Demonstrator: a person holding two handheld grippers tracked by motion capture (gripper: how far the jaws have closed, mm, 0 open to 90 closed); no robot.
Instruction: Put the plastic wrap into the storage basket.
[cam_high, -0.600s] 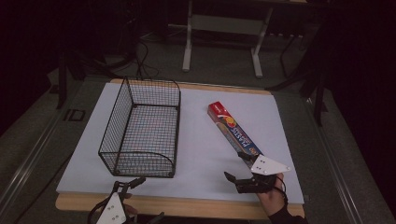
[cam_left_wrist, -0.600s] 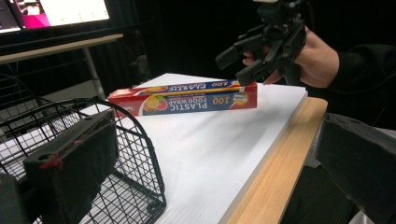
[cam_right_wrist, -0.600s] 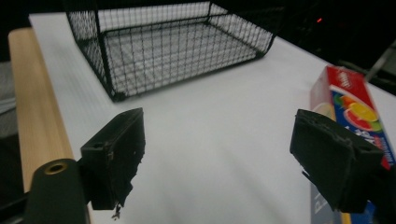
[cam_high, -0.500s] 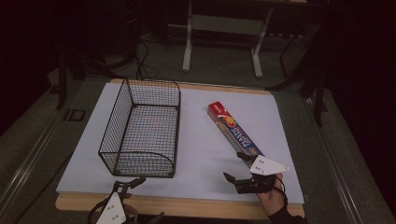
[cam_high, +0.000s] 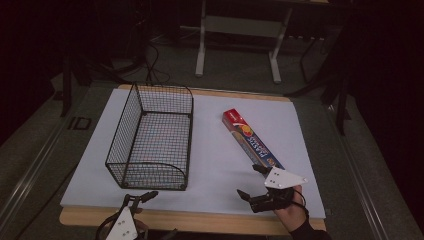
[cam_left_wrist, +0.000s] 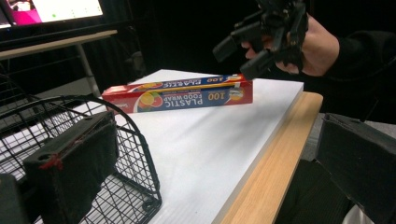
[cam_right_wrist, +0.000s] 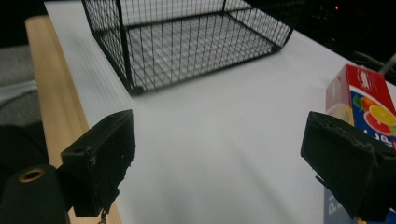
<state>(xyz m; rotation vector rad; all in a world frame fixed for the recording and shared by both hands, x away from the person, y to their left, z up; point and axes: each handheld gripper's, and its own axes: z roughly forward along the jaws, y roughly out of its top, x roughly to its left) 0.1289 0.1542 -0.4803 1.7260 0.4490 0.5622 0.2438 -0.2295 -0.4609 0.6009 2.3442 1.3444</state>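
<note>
1. Cardboard, so the plastic wrap box (cam_high: 252, 141) should be light, stiff and a bit slick; best gripped across its narrow width near the close end.
2. Long and red-blue with fruit pictures, it lies on the white board (cam_high: 220, 165), right of the wire basket (cam_high: 152, 137).
3. Right gripper (cam_high: 256, 181) hovers by its near end, jaws spread and empty; left gripper (cam_high: 136, 198) sits at the table edge, jaws apart.

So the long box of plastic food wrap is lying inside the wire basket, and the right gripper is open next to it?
Not quite. The box of plastic food wrap lies on the white board beside the wire basket, not inside it, as the high view shows. The right gripper is open next to it.
</note>
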